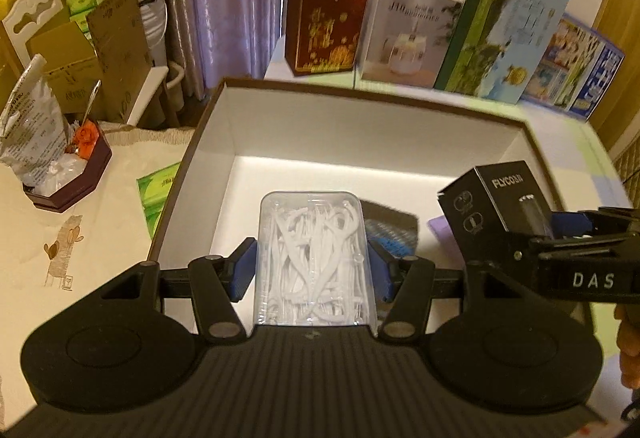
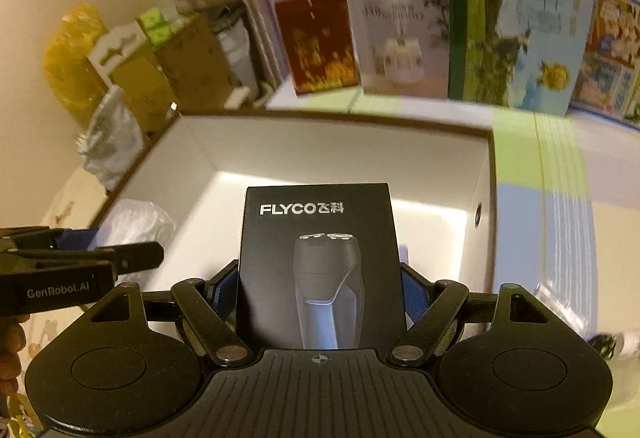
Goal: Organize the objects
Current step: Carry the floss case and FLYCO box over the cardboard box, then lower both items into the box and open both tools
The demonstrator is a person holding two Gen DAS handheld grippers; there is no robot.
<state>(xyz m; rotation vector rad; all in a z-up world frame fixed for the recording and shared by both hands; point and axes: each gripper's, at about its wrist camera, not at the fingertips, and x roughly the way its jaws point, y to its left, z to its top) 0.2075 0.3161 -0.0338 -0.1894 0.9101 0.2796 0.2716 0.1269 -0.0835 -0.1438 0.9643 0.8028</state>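
Note:
My left gripper (image 1: 312,270) is shut on a clear plastic case of white floss picks (image 1: 314,258), held above the open brown box with a white inside (image 1: 360,118). To its right the right gripper (image 1: 560,234) carries a black Flyco shaver box (image 1: 492,198) over the box's right rim. In the right wrist view my right gripper (image 2: 320,292) is shut on that shaver box (image 2: 320,262), its blue pads pressed on both sides, with the open brown box (image 2: 320,142) below and ahead. The left gripper (image 2: 80,258) and the floss case (image 2: 132,218) show at the left.
A small blue item (image 1: 390,238) and a lilac one (image 1: 440,230) lie low in the box. Several upright gift boxes (image 1: 408,34) line the back of the table. A dark hexagonal tray (image 1: 68,174) with a foil bag and a green tissue pack (image 1: 156,198) sit to the left.

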